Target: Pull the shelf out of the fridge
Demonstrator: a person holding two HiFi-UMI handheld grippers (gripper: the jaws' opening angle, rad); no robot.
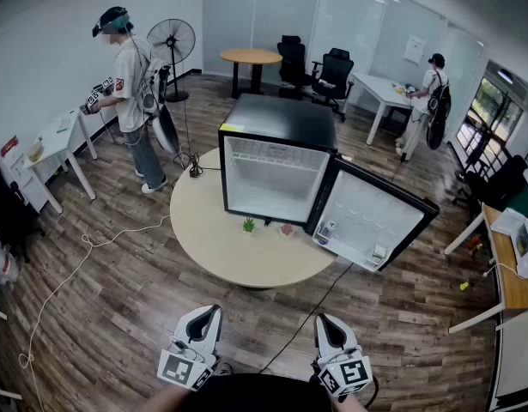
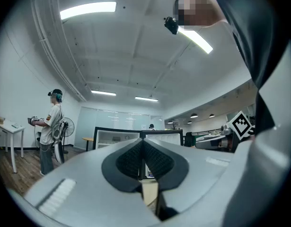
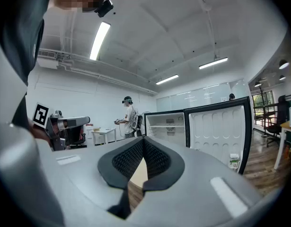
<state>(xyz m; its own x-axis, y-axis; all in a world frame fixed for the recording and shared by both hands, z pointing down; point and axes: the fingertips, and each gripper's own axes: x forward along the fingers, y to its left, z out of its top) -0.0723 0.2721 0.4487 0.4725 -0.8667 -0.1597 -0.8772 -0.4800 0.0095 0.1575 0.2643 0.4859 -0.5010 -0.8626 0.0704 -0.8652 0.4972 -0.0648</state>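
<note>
Fridge [image 1: 276,123], small and black, stands on the far half of a round beige table [image 1: 212,247]. Its door [image 1: 371,217] is swung wide open to the right. Shelf [image 1: 272,155], white, sits inside the fridge high in the compartment, level and fully in place. The rest of the white interior below it looks bare.

Left gripper [image 1: 205,318] is at the near edge of the head view, close to the person's body and well apart from the table and fridge. In the left gripper view its dark ribbed pads [image 2: 128,159] meet at the tips, so the jaws are pressed together with nothing between them. The fridge shows beyond the tips, in the distance.

Right gripper [image 1: 330,324] is also near, just right of the left one and equally far from the fridge. In the right gripper view its pads [image 3: 127,160] are likewise closed against each other, and nothing is pinched. The open fridge and its door lie ahead and to the right.

On the table, just in front of the fridge opening, there is a small green item [image 1: 248,225] and a small pink item [image 1: 287,228], side by side but apart. A small carton [image 1: 324,233] sits low in the door. A dark cable [image 1: 311,316] runs across the wooden floor from under the table toward the near side.

Far left, a person [image 1: 130,75] stands by a white desk [image 1: 62,136] with a pedestal fan [image 1: 172,41] behind. Far right, a second person [image 1: 431,93] stands at another white desk [image 1: 379,88].
</note>
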